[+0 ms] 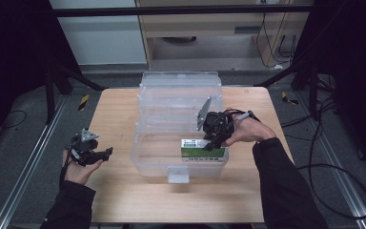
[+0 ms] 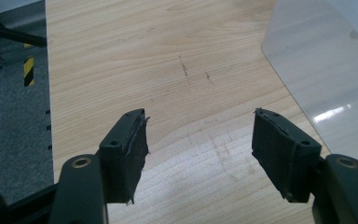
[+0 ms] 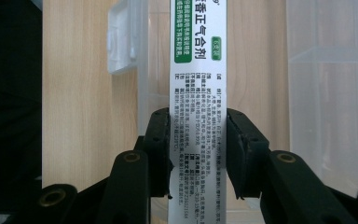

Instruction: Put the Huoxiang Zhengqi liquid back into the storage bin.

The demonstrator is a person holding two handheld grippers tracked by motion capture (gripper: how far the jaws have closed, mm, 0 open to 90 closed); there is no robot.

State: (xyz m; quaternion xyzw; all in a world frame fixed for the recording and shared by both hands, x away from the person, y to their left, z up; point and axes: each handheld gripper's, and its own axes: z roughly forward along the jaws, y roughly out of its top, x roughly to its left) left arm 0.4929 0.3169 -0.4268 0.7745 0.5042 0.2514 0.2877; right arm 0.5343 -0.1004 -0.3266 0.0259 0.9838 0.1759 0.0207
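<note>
Two grippers on a wooden table (image 1: pixel 119 191). Left gripper (image 1: pixel 106 153) at 9 o'clock of the clear plastic bin (image 1: pixel 178 102), jaws spread wide, nothing between them, bare wood below. Bin sits mid-table, lid tipped back at 12. Right gripper (image 1: pixel 213 143) reaches over the bin's 3 o'clock side, pads clamped on a green-and-white box (image 1: pixel 202 152), which is inside the bin near its front wall.

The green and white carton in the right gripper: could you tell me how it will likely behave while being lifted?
The carton looks like thin printed card, so probably light and somewhat crushable. The right gripper clamps its narrow faces, and the flat sides should resist slipping. Being long, it may pivot between the pads inside the clear plastic bin.
</note>
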